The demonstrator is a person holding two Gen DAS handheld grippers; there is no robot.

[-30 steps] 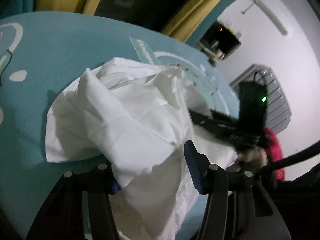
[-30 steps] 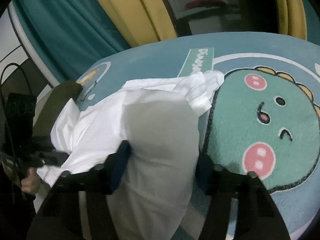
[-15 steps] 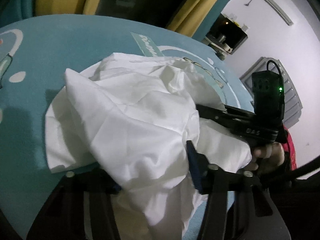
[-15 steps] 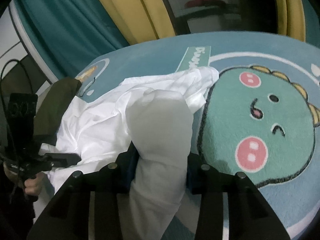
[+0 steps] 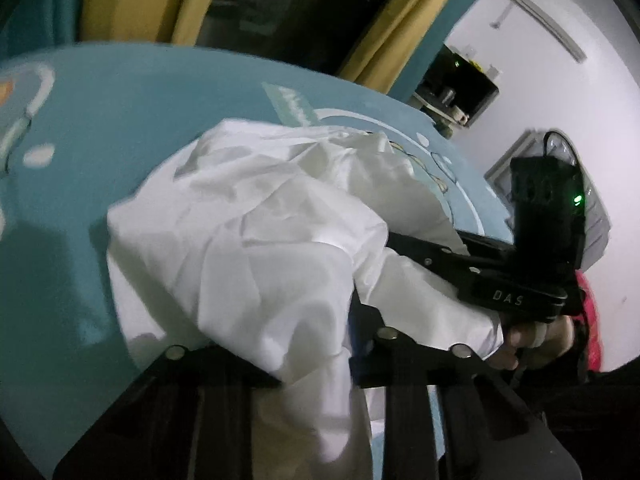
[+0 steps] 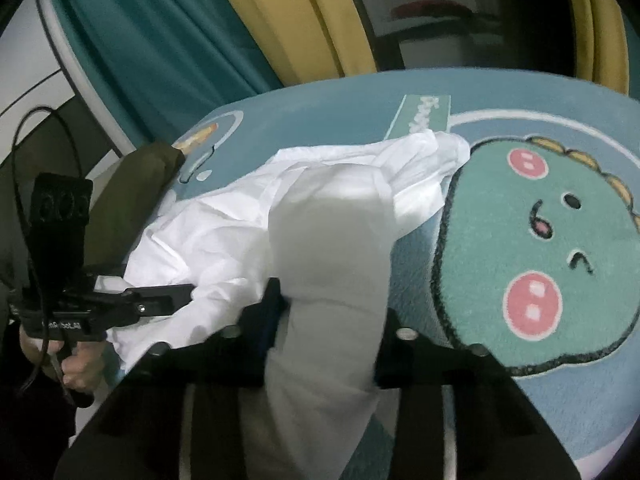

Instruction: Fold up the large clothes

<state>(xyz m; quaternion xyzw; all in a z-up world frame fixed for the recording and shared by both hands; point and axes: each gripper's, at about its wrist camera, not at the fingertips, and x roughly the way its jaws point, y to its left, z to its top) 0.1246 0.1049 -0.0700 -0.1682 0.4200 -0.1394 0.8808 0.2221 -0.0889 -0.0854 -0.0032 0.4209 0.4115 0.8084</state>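
A crumpled white garment [image 6: 320,216] lies bunched on a teal dinosaur rug [image 6: 532,248], its far end reaching toward 12 o'clock. The right gripper [image 6: 324,320] pinches a thick fold of the cloth between its fingers; the left gripper [image 5: 304,344], at 9 o'clock in the right wrist view, clamps another gathered fold. Yellow and teal curtains [image 6: 280,20] hang behind.

Ahead of the right gripper [image 6: 326,320], way's blocked by bunched white garment [image 6: 320,216]; bare rug [image 6: 520,128] is left open to its right.
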